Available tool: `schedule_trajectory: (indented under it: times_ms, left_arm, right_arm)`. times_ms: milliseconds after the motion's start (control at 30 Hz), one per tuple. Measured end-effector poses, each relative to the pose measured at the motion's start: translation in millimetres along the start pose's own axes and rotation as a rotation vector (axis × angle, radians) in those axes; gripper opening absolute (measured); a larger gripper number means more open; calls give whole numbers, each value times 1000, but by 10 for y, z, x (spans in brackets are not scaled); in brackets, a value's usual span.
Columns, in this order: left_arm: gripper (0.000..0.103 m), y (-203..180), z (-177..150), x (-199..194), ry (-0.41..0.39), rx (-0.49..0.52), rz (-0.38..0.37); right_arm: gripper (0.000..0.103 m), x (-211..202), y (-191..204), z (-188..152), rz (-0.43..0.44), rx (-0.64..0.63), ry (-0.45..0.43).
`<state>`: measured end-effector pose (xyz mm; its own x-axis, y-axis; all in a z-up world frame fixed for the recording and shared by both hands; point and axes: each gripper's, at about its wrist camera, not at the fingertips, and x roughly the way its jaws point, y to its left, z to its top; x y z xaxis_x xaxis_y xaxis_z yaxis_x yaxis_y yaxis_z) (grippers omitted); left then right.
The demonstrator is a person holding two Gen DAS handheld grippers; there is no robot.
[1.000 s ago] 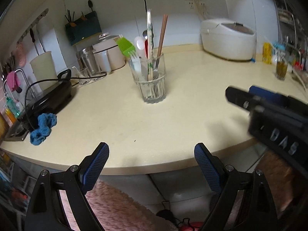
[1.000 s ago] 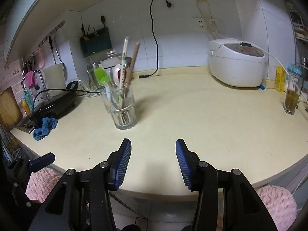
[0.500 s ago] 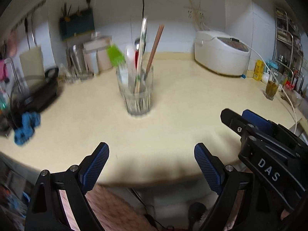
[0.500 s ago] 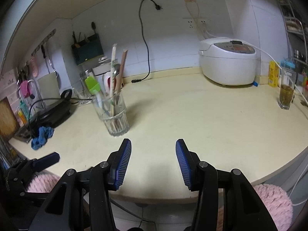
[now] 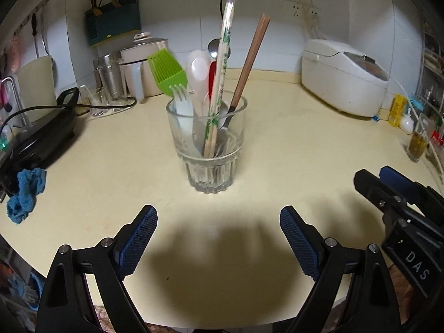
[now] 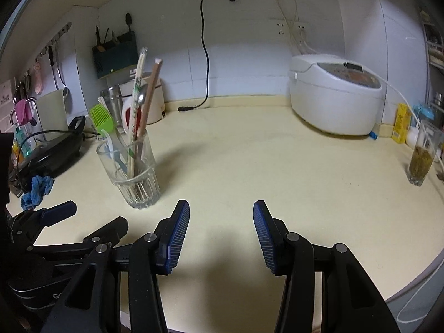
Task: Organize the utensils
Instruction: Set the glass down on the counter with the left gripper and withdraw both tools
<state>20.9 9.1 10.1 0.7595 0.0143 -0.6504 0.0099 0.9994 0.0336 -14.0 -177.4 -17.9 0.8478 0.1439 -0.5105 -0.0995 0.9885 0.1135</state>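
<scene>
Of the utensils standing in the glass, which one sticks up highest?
The paper-wrapped chopsticks with green print: their tip rises above the brown chopsticks, the green brush and the rest in the glass.

Cream counter point(image 5: 291, 149) bears utensil glass point(image 5: 206, 149), rice cooker point(image 5: 344, 75).

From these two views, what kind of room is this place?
Most likely a home kitchen: a rice cooker stands on the counter, a glass holds utensils, and a utensil rack hangs on the tiled wall.

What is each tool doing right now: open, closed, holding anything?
Left tool: open, holding nothing, facing the glass of utensils.
Right tool: open, holding nothing, over bare counter.
</scene>
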Motion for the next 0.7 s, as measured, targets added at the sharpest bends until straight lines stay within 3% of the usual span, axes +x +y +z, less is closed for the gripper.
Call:
schedule_trajectory:
  times_ms: [433, 700]
  left_arm:
    - [92, 86, -23, -17, -28, -31, -11]
    - [92, 133, -27, -65, -52, -53, 2]
  right_arm:
    - [49, 9, 112, 43, 27, -38, 18]
    - [49, 103, 200, -13, -11, -104, 33]
